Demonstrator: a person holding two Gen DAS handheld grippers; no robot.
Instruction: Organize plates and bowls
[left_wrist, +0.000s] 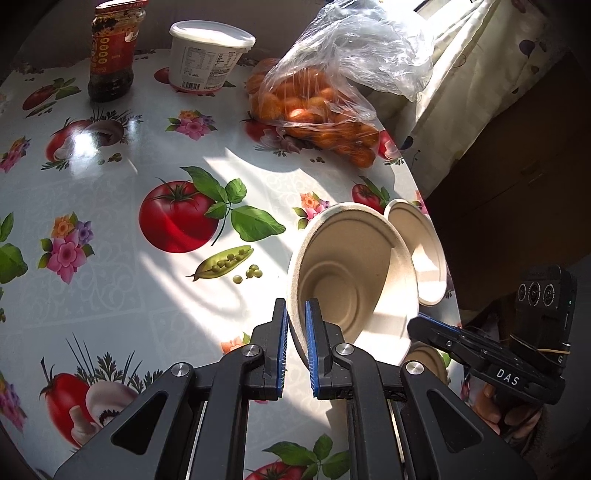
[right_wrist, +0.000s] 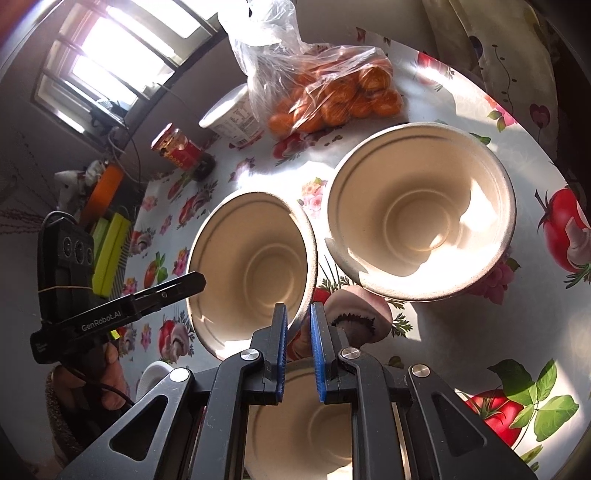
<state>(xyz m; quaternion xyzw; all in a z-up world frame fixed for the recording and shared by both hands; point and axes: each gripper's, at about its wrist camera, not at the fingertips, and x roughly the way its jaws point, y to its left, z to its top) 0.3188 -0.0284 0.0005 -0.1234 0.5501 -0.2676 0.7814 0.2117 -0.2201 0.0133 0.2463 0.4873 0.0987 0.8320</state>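
The right gripper (right_wrist: 298, 314) read "DAS" on its side and the left gripper (left_wrist: 295, 310) "GenRobot.AI"; print on the white tub (left_wrist: 208, 55) and the jar (left_wrist: 112, 51) was too small to read. Both grippers were pinching the rim of one beige paper bowl (left_wrist: 351, 277), tilted above the fruit-patterned table (left_wrist: 147, 184). A second matching bowl (right_wrist: 421, 206) sat just beside it, a third bowl (right_wrist: 295, 417) lay beneath the right gripper

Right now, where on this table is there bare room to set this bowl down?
The wide stretch of tablecloth left of the held bowl, nearer than the jar and white tub, is bare. The table's right edge is crowded: a second bowl and the bag of oranges.
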